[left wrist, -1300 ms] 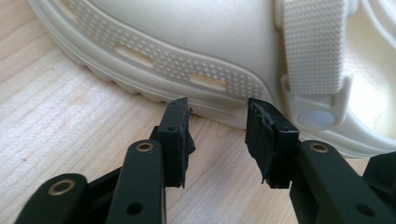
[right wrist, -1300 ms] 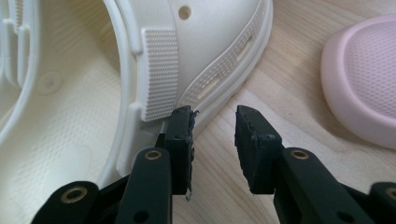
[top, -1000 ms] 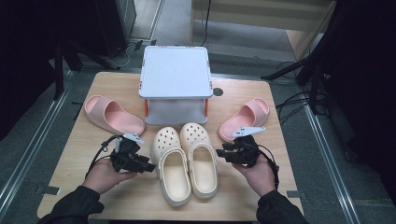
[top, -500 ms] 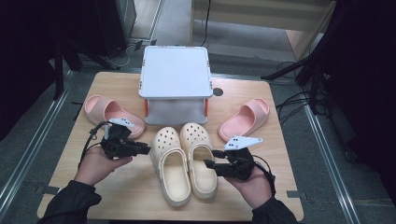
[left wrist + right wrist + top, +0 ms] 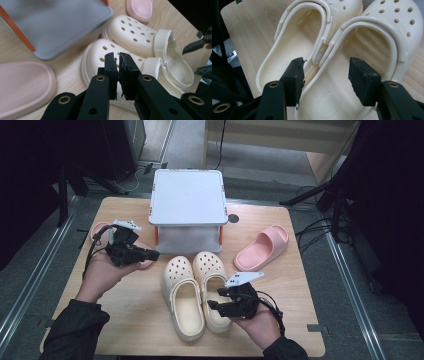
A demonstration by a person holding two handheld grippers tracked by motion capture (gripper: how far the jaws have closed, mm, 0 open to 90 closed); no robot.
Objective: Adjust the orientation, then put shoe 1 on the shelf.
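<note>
Jaws: right gripper (image 5: 325,75) opening over cream clogs (image 5: 352,50); grey box (image 5: 188,210) behind.

High view: the left gripper (image 5: 150,255) and its hand (image 5: 102,272) cover most of one pink slide (image 5: 96,231); the grey lidded box (image 5: 187,200) hides the table (image 5: 130,320) behind it; both forearms are cut off by the bottom edge.
</note>
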